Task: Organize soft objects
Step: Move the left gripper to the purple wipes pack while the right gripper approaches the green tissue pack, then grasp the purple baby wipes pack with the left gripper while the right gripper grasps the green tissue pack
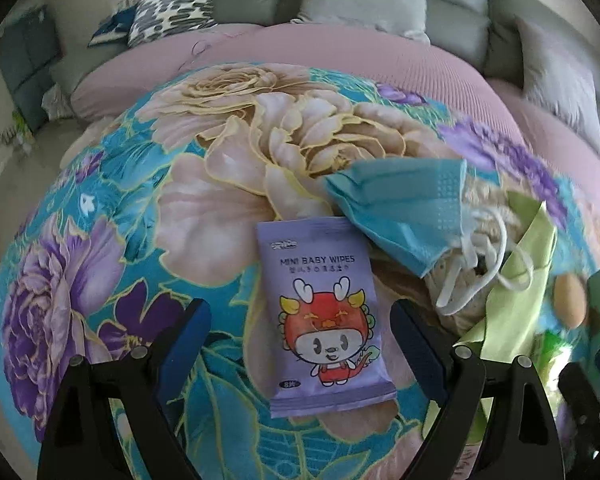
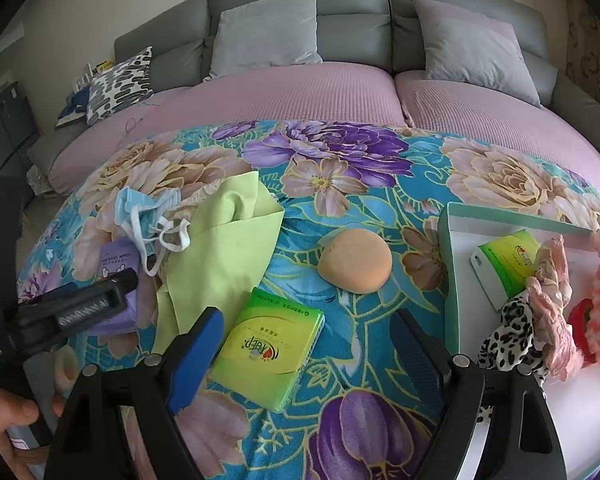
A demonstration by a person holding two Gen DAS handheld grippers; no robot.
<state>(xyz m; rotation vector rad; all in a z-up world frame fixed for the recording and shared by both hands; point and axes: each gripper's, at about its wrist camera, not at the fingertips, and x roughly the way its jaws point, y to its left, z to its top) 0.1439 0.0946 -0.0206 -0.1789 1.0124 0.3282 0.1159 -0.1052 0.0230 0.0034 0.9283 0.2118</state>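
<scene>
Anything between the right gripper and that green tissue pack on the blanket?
Nothing visible. The right gripper is open, and the green tissue pack lies flat and uncovered between its fingers; the peach sponge sits beyond it.

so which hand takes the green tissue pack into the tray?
Right, probably. The tissue pack lies between the right gripper's open jaws, beside the tray; the left gripper straddles the wipes.

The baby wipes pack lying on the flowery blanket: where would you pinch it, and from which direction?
Across its narrow width, at the middle of the baby wipes pack, coming from above. It lies flat, lengthwise between the open fingers of the left gripper, so its long side edges face them; the face mask touches only its far corner.
</scene>
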